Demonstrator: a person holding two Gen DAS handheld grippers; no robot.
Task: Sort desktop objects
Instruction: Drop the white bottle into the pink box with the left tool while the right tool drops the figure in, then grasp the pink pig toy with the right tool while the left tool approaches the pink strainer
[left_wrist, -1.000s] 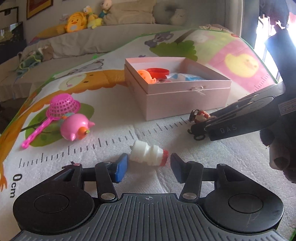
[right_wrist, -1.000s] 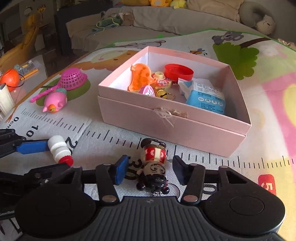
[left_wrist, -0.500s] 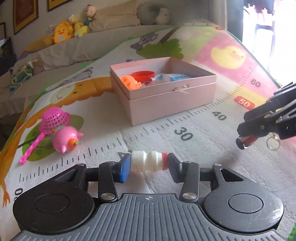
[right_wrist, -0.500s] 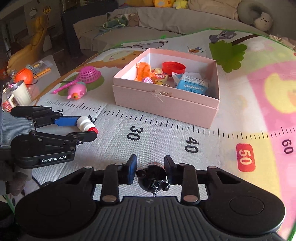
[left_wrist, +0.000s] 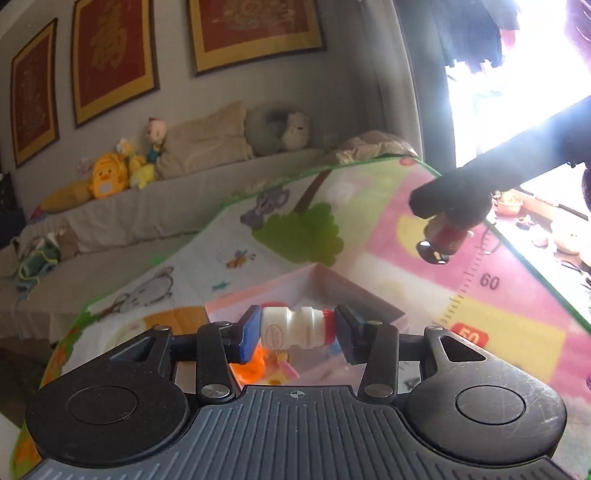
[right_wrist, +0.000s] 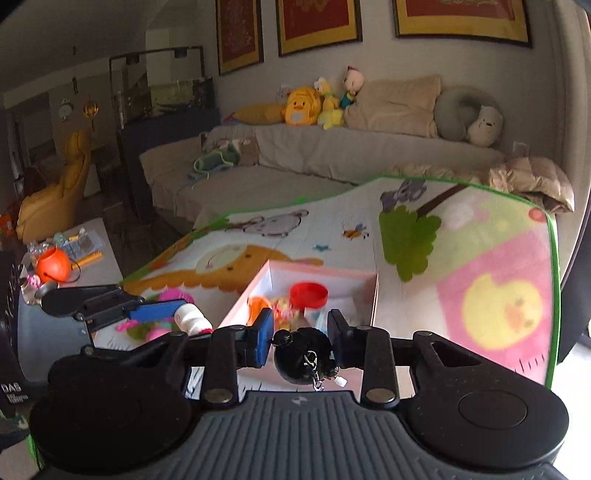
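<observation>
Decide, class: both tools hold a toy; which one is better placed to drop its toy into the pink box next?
Left, probably. The left tool holds the small white bottle with a red cap directly in line with the open pink cardboard box; the right tool holds its figurine off to the side.

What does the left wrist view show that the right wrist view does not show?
Only the left wrist view shows the bright window and the numbers 50 and 60 printed on the play mat. Only the right wrist view shows the orange pumpkin bucket and the yellow chair. Both show the pink box, the left gripper shut on the small white bottle, and the right gripper shut on the black-headed figurine.
</observation>
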